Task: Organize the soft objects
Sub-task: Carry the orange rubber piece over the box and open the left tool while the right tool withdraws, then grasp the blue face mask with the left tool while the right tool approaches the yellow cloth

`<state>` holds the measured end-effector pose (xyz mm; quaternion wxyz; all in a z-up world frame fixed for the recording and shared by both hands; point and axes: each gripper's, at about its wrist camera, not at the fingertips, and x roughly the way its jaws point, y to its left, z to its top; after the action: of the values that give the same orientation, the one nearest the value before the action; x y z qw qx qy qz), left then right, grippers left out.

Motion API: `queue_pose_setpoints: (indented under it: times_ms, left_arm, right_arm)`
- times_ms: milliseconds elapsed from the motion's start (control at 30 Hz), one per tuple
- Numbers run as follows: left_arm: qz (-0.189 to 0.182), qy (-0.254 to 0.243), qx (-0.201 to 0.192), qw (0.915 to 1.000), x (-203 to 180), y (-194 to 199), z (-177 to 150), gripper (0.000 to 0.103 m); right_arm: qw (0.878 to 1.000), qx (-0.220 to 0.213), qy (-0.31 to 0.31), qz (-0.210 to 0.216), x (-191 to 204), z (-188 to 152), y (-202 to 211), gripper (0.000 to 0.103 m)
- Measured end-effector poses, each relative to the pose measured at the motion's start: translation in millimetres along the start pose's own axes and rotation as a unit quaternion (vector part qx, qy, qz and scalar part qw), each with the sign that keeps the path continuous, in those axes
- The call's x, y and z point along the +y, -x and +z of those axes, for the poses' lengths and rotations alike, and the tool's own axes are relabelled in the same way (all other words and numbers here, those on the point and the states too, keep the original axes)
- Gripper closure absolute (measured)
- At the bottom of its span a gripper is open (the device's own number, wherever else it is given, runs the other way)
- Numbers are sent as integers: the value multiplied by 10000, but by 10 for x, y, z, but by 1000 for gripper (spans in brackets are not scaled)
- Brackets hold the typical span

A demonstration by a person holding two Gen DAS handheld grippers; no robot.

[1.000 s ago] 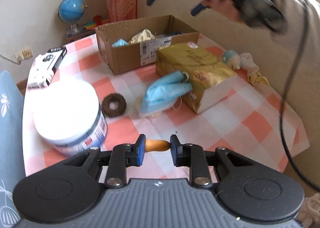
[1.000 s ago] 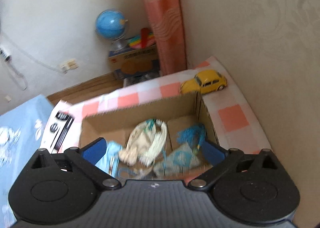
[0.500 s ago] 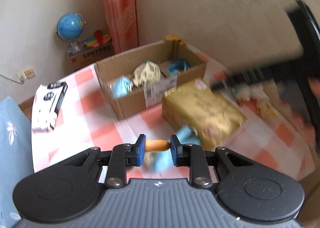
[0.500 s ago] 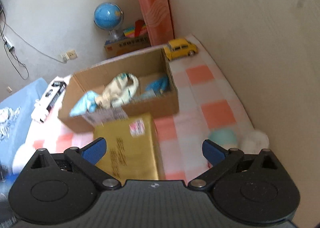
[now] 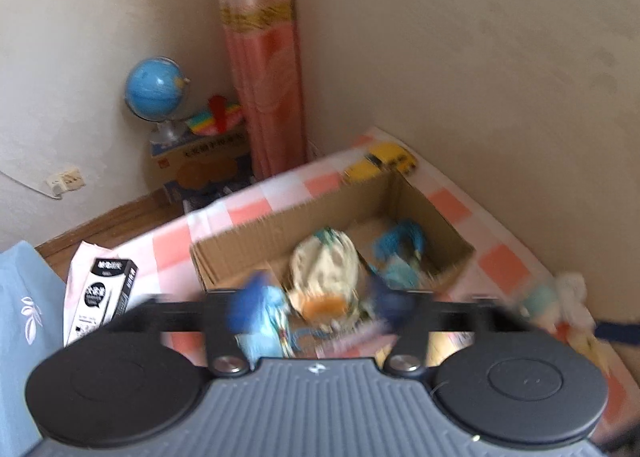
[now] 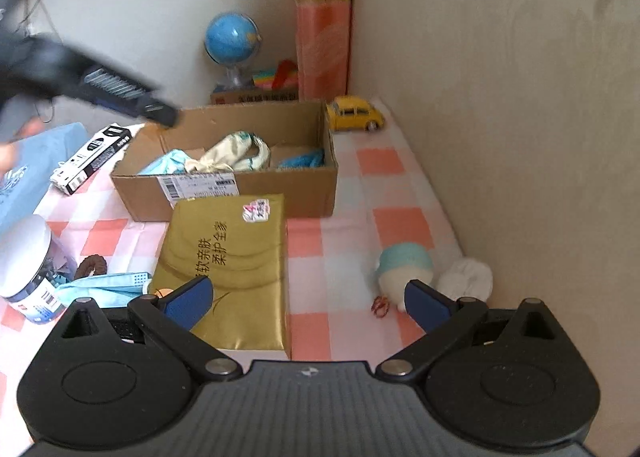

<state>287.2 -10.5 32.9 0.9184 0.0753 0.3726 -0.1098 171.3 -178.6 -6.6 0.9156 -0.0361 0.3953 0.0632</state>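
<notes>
- Orange soft thing sits loose between the left gripper jaws, just opened wide, above the cardboard box.
- Right gripper jaws are wide, empty; plush toy lies just ahead.

Both grippers had the same look: the right gripper was matte black with a ribbed grey plate in the middle carrying a tiny white logo, two big round discs either side, silver screws at the linkage pivots and blue finger pads. The left gripper matched, just blurrier.
</notes>
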Motion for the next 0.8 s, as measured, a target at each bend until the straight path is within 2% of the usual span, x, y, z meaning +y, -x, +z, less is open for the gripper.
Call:
queue_pose_setpoints:
  times_ms: [67,167,267,367,500,667,800]
  left_arm:
    - [170,101,-98,9998,10,5,6,12]
    - [105,238,-11,9997,35,45,-19,12]
    - [209,198,39,9996,10,136,-123,11]
    - [291,208,112,9993,-25,238,-296,11]
    - [203,311,253,9990,-82,327,-562,11]
    - [210,338,290,9988,-164,377,-821,11]
    - [467,361,358,9976,-168,356,-936,11]
  right_arm:
    - [9998,-129,142,-8,7,-18,44,0]
    - [9990,-289,311,-100,5,-50,100,0]
    - [9985,-393,354,-124,-26,-66,135,0]
    - [9990,-369,239,-116,-92,-105,162,0]
    - [9988,-364,219,-239,-136,-195,201,0]
    - [9991,-349,171,-191,-171,-297,251,0]
    - [9993,-333,50,-172,-219,-368,296,0]
